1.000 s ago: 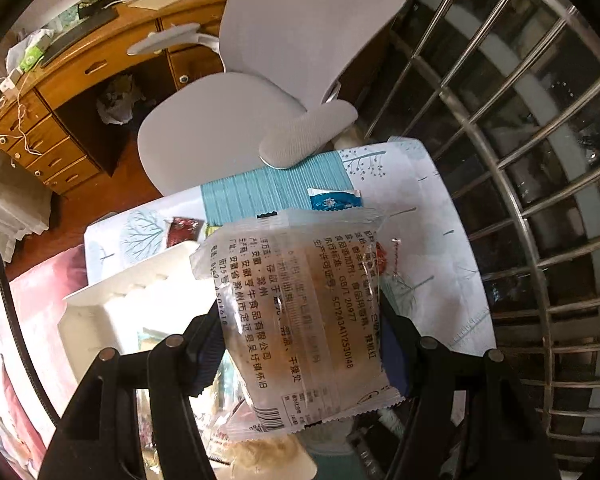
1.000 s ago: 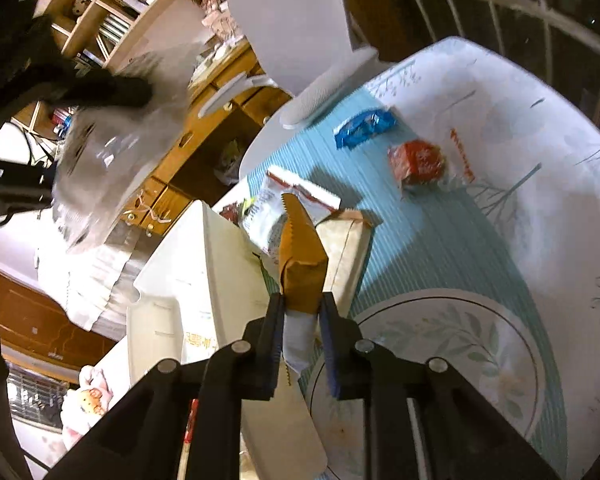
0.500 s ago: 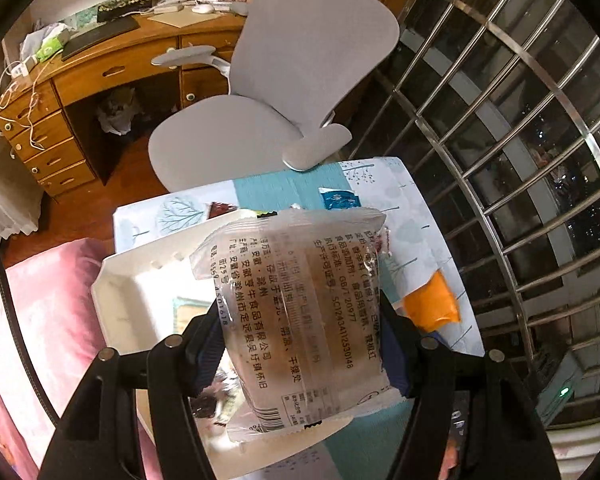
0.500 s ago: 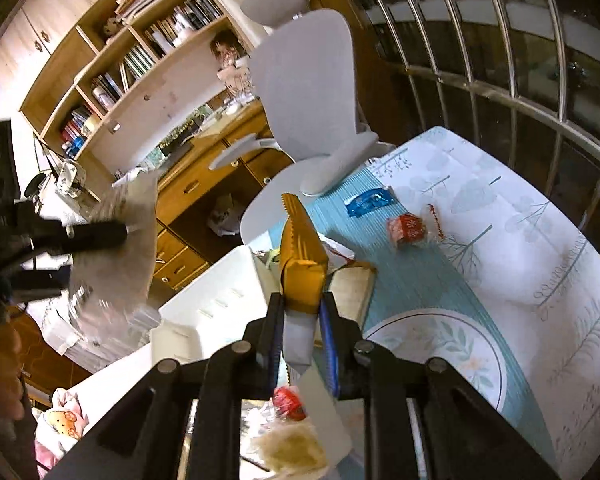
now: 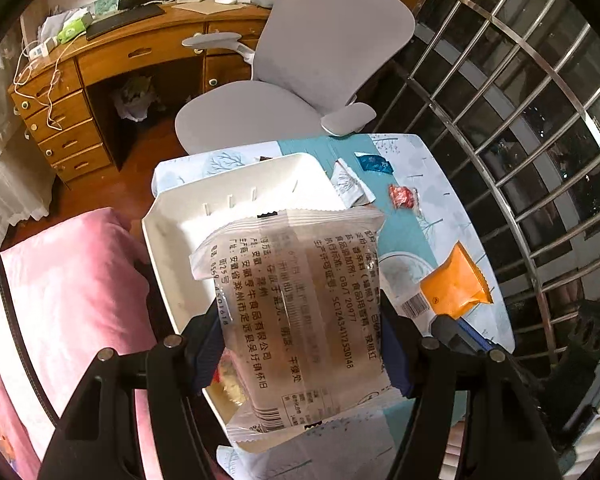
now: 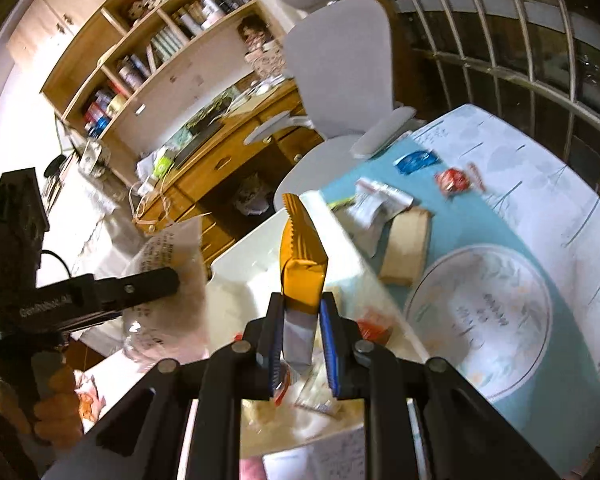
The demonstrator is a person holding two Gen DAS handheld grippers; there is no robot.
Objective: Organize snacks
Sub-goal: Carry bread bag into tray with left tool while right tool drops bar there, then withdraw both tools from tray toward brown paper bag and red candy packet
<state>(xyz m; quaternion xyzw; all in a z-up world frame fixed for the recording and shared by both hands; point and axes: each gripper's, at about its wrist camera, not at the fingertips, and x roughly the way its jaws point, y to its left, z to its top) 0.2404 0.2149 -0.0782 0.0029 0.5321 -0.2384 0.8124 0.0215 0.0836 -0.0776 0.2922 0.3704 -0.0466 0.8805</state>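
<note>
Left & right wrist views, one moment. We saw the left tool (image 5: 302, 344) clamped on a clear snack packet (image 5: 296, 312) w/ dark printed text, its pads pressing the packet's two side edges; the packet hung above a white tray (image 5: 180, 232) that sat on the desk (image 5: 440, 168). In the right wrist view the same left tool (image 6: 156, 280) appeared at left w/ the clear packet (image 6: 168, 248) in its grip, and part of a hand (image 6: 56, 404) on its handle. The right tool (image 6: 302, 320) was closed on an orange sachet (image 6: 302, 268) w/ a serrated top edge; the sachet stood roughly upright between the blue pads, over the tray (image 6: 252, 276). In the left view this sachet (image 5: 456, 284) showed at right, above the desk's patterned cloth. Loose on the desk, well apart from both tools, we noted a blue wrapper (image 6: 416, 160), a red wrapped sweet (image 6: 452, 182), a white crumpled packet (image 6: 376, 200) and a tan packet (image 6: 408, 240) just beside the tray's far corner; a round plate motif (image 6: 480, 312) was printed on the cloth near them. Inside the tray, below the right tool, lay several small snacks, too blurred to id. Behind the desk stood a grey office chair (image 5: 300, 60); beyond it, a wooden bureau w/ drawers (image 5: 72, 120). A pink bedcover (image 5: 60, 280) lay left of the tray.
</note>
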